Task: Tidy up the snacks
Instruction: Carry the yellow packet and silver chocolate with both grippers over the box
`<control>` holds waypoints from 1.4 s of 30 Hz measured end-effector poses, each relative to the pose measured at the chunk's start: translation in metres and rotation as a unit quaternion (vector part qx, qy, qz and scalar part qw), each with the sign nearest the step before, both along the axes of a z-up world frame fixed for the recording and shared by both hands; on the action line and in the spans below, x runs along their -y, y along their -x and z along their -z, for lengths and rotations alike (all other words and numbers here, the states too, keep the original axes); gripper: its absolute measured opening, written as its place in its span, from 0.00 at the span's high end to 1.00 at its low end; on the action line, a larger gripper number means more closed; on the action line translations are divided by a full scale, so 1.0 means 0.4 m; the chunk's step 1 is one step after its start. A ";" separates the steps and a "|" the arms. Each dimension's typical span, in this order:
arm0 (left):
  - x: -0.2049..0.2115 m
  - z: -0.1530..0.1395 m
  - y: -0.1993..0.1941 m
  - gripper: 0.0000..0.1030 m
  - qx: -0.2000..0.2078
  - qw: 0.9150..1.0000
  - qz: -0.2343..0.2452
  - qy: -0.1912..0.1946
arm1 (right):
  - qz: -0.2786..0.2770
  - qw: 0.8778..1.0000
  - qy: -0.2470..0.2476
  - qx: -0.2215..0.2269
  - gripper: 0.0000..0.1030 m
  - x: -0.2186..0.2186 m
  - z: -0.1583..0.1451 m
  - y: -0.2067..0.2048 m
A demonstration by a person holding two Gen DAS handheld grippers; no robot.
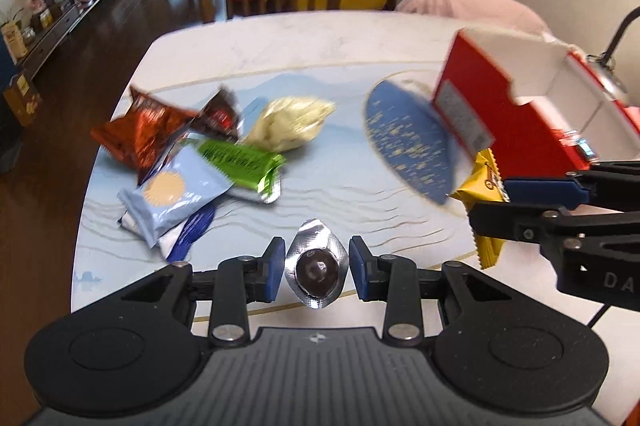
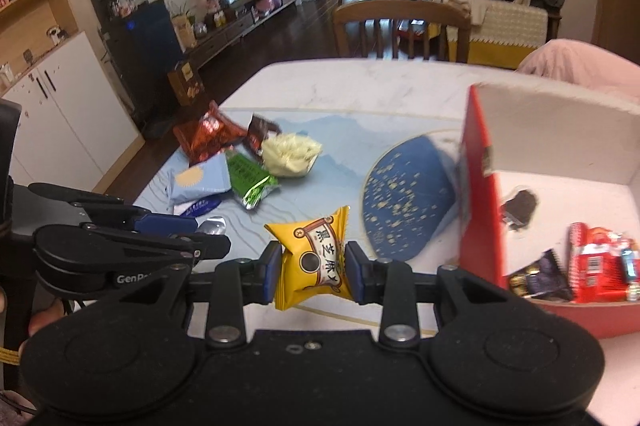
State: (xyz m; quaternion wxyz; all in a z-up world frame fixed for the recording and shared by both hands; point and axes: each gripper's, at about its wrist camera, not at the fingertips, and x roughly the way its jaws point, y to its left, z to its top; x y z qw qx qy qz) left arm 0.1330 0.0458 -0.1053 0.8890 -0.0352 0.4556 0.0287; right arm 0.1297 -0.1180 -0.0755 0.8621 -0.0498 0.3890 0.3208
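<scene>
While the left gripper [image 1: 317,271] pinches a foil sweet [image 1: 316,268] between its pads, the right gripper [image 2: 311,272] clamps a yellow packet [image 2: 314,260] — both held just left of the red box [image 2: 480,210]. Further left of the box, a snack pile [image 1: 192,154] lies on the table [image 1: 320,38]; more snacks [image 2: 596,266] sit inside the box.

Yellow packet [image 2: 314,262] reads "黑芝麻" — left claw [image 2: 208,232] body reads "GenR".

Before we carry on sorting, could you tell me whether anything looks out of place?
The red box looks tilted, leaning over the blue fan-shaped mat. The remaining snacks lie in a loose overlapping heap.
</scene>
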 end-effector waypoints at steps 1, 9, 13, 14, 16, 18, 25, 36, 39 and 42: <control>0.012 -0.012 0.002 0.67 0.003 1.000 0.004 -0.002 | 0.003 1.000 -0.003 0.004 0.68 0.011 -0.010 0.003; 0.119 -0.113 -0.009 0.67 0.037 0.998 0.043 0.004 | 0.032 0.998 -0.017 0.044 0.69 0.110 -0.087 0.016; 0.190 -0.156 -0.025 0.67 0.059 0.996 0.070 -0.002 | 0.053 0.997 -0.015 0.061 0.69 0.169 -0.115 0.005; 0.210 -0.164 -0.032 0.67 0.064 0.995 0.077 -0.005 | 0.059 0.996 -0.014 0.064 0.69 0.184 -0.121 0.000; 0.247 -0.180 -0.047 0.67 0.071 0.993 0.090 -0.008 | 0.073 0.995 -0.013 0.067 0.68 0.217 -0.129 -0.013; 0.288 -0.196 -0.064 0.67 0.077 0.992 0.101 -0.008 | 0.085 0.994 -0.012 0.070 0.68 0.249 -0.133 -0.026; 0.406 -0.214 -0.131 0.67 0.077 0.989 0.128 -0.008 | 0.114 0.992 -0.004 0.062 0.68 0.349 -0.124 -0.091; 0.518 -0.173 -0.253 0.67 0.045 0.991 0.122 -0.001 | 0.142 0.988 0.039 0.050 0.68 0.461 -0.066 -0.208; 0.537 -0.140 -0.291 0.67 0.026 0.993 0.117 -0.005 | 0.143 0.988 0.052 0.041 0.68 0.473 -0.049 -0.239; 0.558 -0.102 -0.325 0.67 0.009 0.993 0.113 -0.020 | 0.143 0.987 0.069 0.035 0.68 0.467 -0.029 -0.257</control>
